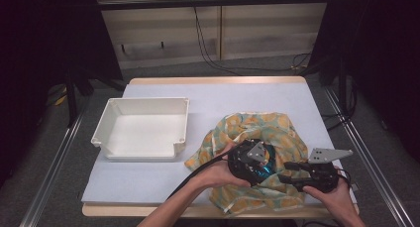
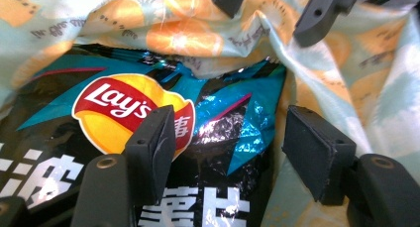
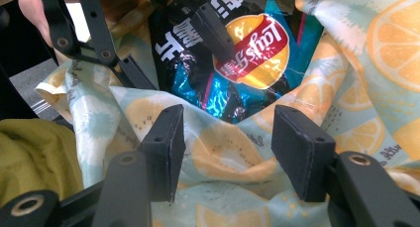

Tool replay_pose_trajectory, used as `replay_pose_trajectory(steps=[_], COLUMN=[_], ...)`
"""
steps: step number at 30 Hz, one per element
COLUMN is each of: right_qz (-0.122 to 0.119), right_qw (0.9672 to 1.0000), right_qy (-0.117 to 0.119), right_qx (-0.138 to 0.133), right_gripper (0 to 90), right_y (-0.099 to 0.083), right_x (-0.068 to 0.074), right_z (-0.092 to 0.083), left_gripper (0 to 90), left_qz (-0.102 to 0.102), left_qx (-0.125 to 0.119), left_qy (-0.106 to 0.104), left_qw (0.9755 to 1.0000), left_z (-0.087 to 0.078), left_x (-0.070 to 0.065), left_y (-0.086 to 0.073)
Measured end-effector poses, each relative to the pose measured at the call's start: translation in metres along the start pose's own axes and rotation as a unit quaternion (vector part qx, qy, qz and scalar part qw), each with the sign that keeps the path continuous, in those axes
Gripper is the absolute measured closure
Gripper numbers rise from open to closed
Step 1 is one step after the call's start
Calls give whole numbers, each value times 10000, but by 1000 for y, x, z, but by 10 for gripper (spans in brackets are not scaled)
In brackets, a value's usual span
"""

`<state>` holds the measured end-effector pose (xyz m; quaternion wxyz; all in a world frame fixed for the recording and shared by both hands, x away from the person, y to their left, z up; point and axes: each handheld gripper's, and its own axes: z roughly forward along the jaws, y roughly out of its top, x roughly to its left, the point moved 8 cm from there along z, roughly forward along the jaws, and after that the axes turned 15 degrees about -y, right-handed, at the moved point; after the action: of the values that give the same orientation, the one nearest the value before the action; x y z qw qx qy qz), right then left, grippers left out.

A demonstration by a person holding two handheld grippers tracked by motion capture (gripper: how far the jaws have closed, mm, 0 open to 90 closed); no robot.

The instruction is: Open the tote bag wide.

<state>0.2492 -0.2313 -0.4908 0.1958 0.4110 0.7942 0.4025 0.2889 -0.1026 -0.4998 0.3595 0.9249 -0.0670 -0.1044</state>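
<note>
High view first: at the left of the blue-covered table [image 1: 148,180] sits a white plastic tray [image 1: 141,128], square and shallow, well apart from the work. To its right lies a crumpled fabric bag [image 1: 277,133], pale teal printed with orange slices, near the table's front edge. The left gripper [image 1: 265,165] points into the bag's mouth, and the right gripper [image 1: 287,171] comes in just beside it from the right. From up here the chip packet is just a sliver of teal foil, hard to make out.

Left gripper view gives what that angle cannot: a glossy black and teal chip packet [image 2: 163,138], crinkled foil with a red and yellow logo, lying inside the bag, its lower part cut off by the frame. The left jaws stand apart over it, gripping nothing.

Right gripper view shows the packet upside down, deep in the opening, with the right jaws apart above the silky bag rim, clamped on nothing.
</note>
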Motion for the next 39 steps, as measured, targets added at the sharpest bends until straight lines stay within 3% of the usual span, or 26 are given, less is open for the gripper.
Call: replay_pose_trajectory(steps=[6,11,14,18,21,24,29,30,33,34,37,38,39], right_qz=[29,38,36,33,33,34,12,17,25,31,31,24,39], right_qw=[10000,10000,10000,10000,10000,10000,10000,10000,10000,10000,10000,10000,10000], right_qy=[5,-13,-16,-18,-32,-4,9,9,3,-1,9,8,20], right_qx=[-10,6,9,30,37,44,52,57,52,46,27,14,19], right_gripper=[455,453,451,447,446,447,443,444,444,447,474,482,515], right_y=[0,0,-1,-1,-1,-2,-2,-2,-2,-1,0,1,1], right_x=[0,0,0,0,0,0,2,2,2,2,3,3,3], right_z=[1,2,3,4,4,4,5,6,6,6,7,7,8], left_gripper=[380,389,390,460,625,703,877,883,891,892,892,892,892], left_qz=[65,221,270,281,150,91,-126,-267,-346,-449,-523,-556,-522], left_qx=[54,164,103,71,77,13,-148,-258,-401,-587,-727,-926,-969], left_qy=[100,350,481,539,482,563,457,348,286,229,177,137,137], left_qw=[9999,9990,9984,9981,9987,9984,9988,9987,9982,9970,9958,9941,9938], left_z=[6,11,12,14,15,13,7,4,0,-4,-10,-15,-19], left_x=[-1,-2,-2,-3,-2,0,4,5,6,7,9,9,8], left_y=[-1,-2,-2,-3,-5,-6,-5,-5,-5,-4,-3,-1,0])
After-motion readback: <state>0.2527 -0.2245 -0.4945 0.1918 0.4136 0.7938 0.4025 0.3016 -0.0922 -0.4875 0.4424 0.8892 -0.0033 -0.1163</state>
